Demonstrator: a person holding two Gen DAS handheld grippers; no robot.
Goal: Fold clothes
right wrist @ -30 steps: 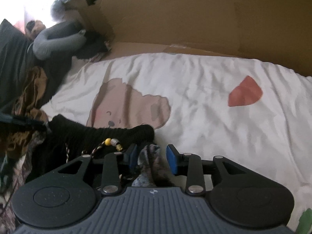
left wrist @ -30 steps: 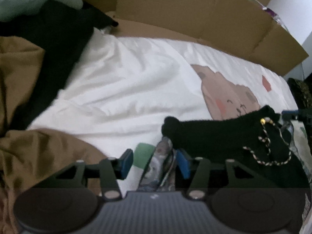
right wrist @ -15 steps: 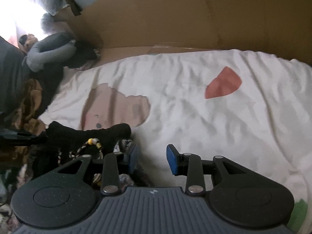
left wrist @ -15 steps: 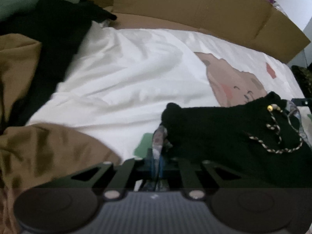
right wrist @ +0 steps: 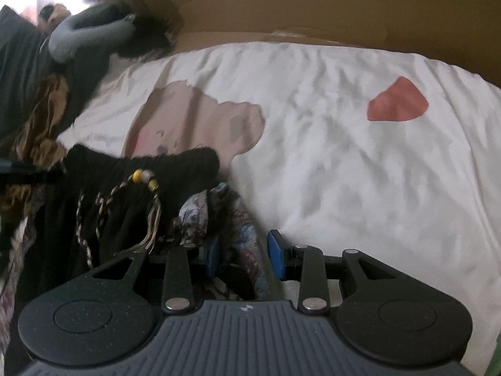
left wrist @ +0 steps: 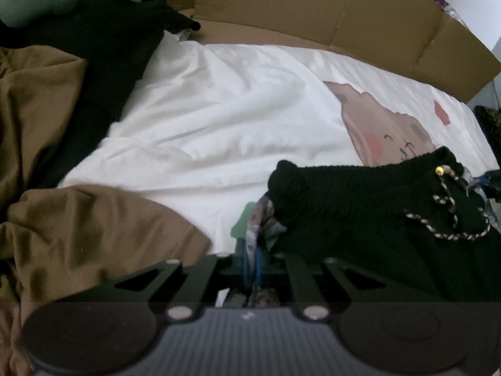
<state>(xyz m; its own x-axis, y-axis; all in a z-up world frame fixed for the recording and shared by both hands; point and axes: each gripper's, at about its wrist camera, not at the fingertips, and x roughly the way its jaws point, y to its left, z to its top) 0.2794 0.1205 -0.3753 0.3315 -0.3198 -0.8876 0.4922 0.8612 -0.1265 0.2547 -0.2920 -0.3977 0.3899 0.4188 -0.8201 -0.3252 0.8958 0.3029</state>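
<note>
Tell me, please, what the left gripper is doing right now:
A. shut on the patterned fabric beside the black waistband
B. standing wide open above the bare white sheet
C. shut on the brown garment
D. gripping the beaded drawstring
A: in the left wrist view the left gripper has its blue pads together on the patterned fabric beside the black waistband.

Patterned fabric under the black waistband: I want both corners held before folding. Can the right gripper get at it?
Probably yes: the right gripper is open and the patterned fabric already lies between its pads, nothing covering it there.
</note>
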